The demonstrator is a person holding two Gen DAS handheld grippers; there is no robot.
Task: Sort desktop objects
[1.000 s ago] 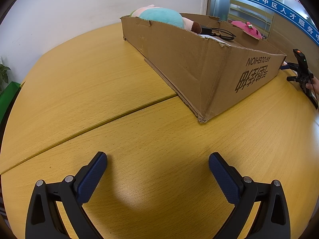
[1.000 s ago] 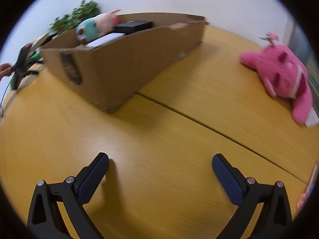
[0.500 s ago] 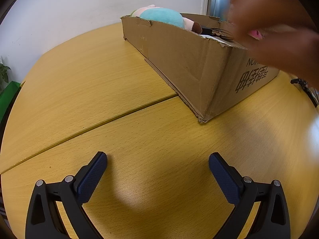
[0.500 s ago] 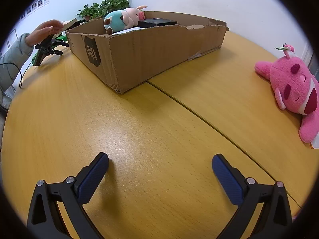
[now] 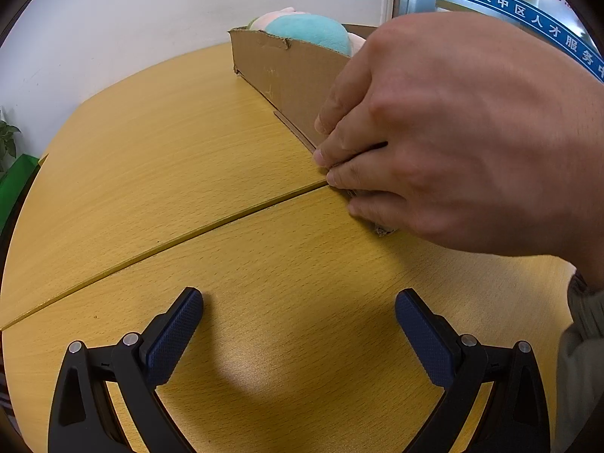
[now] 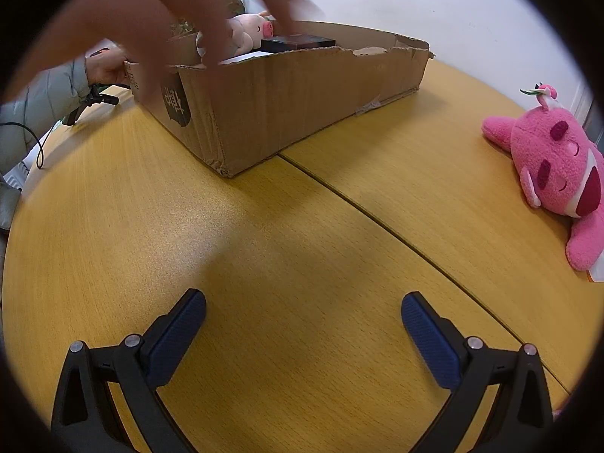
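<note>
A long cardboard box (image 6: 294, 98) lies on the yellow wooden table (image 6: 264, 249). It holds a teal and pink plush (image 5: 307, 30), whose pink face (image 6: 251, 32) shows in the right wrist view, and a black flat box (image 6: 298, 42). A pink plush toy (image 6: 558, 166) lies on the table at the right. My left gripper (image 5: 298, 321) is open above bare table, short of the cardboard box (image 5: 279, 71). My right gripper (image 6: 302, 321) is open too, empty, short of the box's near corner. A person's hand (image 5: 453, 132) covers that corner in the left wrist view.
A blurred hand (image 6: 158, 19) crosses the top left of the right wrist view. A second person's grey sleeve (image 6: 41, 102) and hand hold a black stand with a cable at the far left. A seam (image 6: 377, 219) runs across the table. Green plants stand by the white wall.
A hand has come in from the right and now rests at the box's near corner, hiding most of it in the left wrist view. The right wrist view has shifted slightly; both grippers stay open.
</note>
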